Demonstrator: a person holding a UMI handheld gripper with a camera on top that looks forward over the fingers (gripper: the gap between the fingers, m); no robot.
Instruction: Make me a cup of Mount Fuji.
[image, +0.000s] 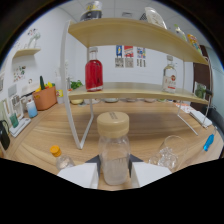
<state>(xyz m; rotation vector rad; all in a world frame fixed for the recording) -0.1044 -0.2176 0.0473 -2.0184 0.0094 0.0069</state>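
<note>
On the desk (45, 135) at about 8 o'clock sits a small yellow-capped bottle (56, 151). Dead centre, the claw (114, 172) is clamped on a clear jar (113, 150) with a tan lid, lifted ready for mixing I'd guess. At 4 o'clock waits an empty glass (171, 151).

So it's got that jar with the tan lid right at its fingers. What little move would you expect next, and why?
Probably carry the jar toward the empty glass standing just to its right. The gripper appears shut on the jar, a finger at each side, and the tan lid is still on, so nothing can be poured yet.
</note>
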